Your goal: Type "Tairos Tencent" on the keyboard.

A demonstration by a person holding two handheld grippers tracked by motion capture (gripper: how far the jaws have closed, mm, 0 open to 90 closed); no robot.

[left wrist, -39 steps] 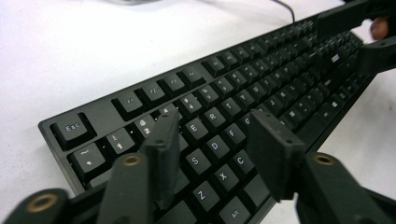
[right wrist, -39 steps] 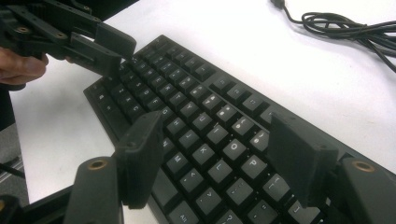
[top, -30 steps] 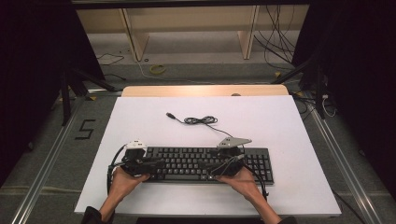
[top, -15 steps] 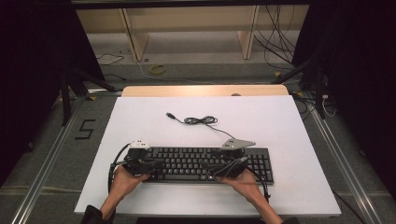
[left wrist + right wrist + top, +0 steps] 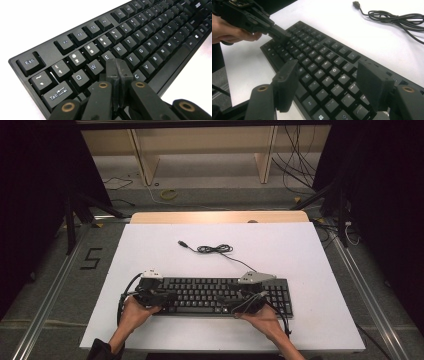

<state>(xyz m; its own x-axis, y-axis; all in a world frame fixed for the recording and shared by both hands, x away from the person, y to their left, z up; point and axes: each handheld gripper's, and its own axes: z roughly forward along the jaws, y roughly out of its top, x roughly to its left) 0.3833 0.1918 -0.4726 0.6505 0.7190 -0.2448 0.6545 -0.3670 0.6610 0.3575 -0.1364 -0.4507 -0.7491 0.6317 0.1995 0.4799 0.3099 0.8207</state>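
A black keyboard [image 5: 210, 295] lies near the front of the white tabletop [image 5: 300, 250], seen close in the left gripper view [image 5: 140, 37] and the right gripper view [image 5: 324, 62]. Its cable [image 5: 215, 249] coils behind it and ends in a loose USB plug [image 5: 182, 243]. My left gripper [image 5: 167, 297] is over the keyboard's left end. Its jaws are shut pad to pad [image 5: 117, 63], with nothing between them, tips just above the letter keys near the D. My right gripper [image 5: 227, 302] hovers open [image 5: 329, 75] over the keys right of the middle. From there the left gripper [image 5: 287, 35] shows farther off.
A wooden board [image 5: 215, 216] runs along the table's back edge. Beyond it are shelf legs [image 5: 141, 157] and loose cables [image 5: 295, 150] on the floor. A "5" mark [image 5: 91, 258] lies on the floor at the left. The coiled cable [image 5: 392, 17] sits on bare white table behind the keyboard.
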